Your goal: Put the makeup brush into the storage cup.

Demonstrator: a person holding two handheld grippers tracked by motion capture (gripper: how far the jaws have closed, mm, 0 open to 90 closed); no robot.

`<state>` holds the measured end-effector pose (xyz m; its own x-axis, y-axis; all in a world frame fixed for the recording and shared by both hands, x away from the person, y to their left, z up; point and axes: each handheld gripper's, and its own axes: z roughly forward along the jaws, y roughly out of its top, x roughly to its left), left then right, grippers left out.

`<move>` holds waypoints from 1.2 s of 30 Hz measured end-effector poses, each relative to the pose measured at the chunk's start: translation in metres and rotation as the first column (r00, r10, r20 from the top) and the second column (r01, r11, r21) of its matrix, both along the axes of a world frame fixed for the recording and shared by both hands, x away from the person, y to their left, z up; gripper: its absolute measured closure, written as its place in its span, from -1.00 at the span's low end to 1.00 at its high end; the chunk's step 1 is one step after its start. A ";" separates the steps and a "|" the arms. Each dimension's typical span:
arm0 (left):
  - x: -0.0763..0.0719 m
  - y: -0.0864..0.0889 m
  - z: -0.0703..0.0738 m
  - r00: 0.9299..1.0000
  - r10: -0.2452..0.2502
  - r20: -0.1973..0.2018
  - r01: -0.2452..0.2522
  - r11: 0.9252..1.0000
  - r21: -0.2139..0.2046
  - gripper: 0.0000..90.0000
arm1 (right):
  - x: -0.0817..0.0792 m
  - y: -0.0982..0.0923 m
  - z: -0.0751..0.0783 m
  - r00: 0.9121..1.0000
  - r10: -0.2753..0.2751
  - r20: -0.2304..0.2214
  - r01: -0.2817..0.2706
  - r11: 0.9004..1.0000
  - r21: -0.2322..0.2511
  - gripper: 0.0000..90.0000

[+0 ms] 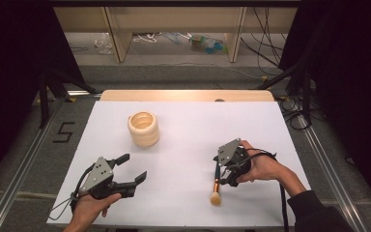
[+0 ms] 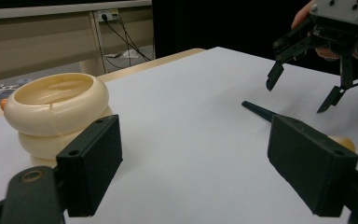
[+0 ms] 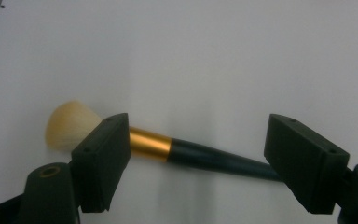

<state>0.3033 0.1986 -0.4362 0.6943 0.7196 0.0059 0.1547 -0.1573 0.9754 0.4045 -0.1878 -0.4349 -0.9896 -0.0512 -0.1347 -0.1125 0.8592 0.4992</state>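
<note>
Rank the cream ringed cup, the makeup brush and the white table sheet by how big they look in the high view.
1. white table sheet, by far the largest.
2. cream ringed cup.
3. makeup brush: longer than the cup is wide, but thin and partly under the right gripper, so this placing is less sure.

You are working in what looks like a lab or recording room, not a home. Your table (image 1: 188, 140) carries a plain white sheet, with a strip of pale wood at its far edge. Dark curtains (image 1: 9, 72) close off both the left and right sides. Metal rails (image 1: 24, 159) run along the grey floor beside the table, and a number five (image 1: 64, 131) is marked on the floor at the left. Loose cables (image 1: 265, 43) trail across the floor at the far right. Wooden furniture legs (image 1: 118, 34) stand at the far end, with small clutter (image 1: 205, 43) under them, too blurred to name.
</note>
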 end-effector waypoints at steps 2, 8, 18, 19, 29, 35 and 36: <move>0.001 0.001 0.001 1.000 0.001 0.007 -0.001 1.000 0.006 -0.60 | 0.001 0.001 -0.001 1.000 0.005 -0.004 -0.005 1.000 0.000 -0.48; 0.000 0.001 0.001 1.000 0.000 0.008 0.000 1.000 0.008 -0.60 | 0.006 0.007 -0.001 0.999 0.032 -0.005 -0.032 0.999 -0.023 -0.48; 0.001 0.001 0.001 1.000 0.001 0.010 -0.001 1.000 0.007 -0.60 | 0.011 0.014 -0.010 0.997 0.076 -0.025 -0.077 0.996 -0.052 -0.44; 0.000 0.001 0.001 1.000 0.002 0.011 -0.002 1.000 0.009 -0.60 | 0.010 0.015 -0.010 0.996 0.075 -0.039 -0.077 0.995 -0.056 -0.44; 0.001 0.001 0.001 1.000 0.004 0.006 -0.004 1.000 0.003 -0.60 | 0.012 0.014 -0.014 0.992 0.099 -0.080 -0.105 0.992 -0.070 -0.43; 0.001 0.001 0.001 1.000 0.002 0.012 -0.002 1.000 0.011 -0.60 | 0.012 0.013 -0.016 0.989 0.121 -0.083 -0.128 0.987 -0.094 -0.45; 0.000 0.000 0.000 1.000 0.007 0.000 -0.007 1.000 0.003 -0.60 | 0.012 0.013 -0.016 0.989 0.126 -0.083 -0.133 0.987 -0.094 -0.45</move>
<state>0.3034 0.1988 -0.4360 0.6896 0.7242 0.0085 0.1555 -0.1595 0.9749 0.4169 -0.1745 -0.4513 -0.9809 -0.1889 -0.0464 -0.1906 0.8856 0.4235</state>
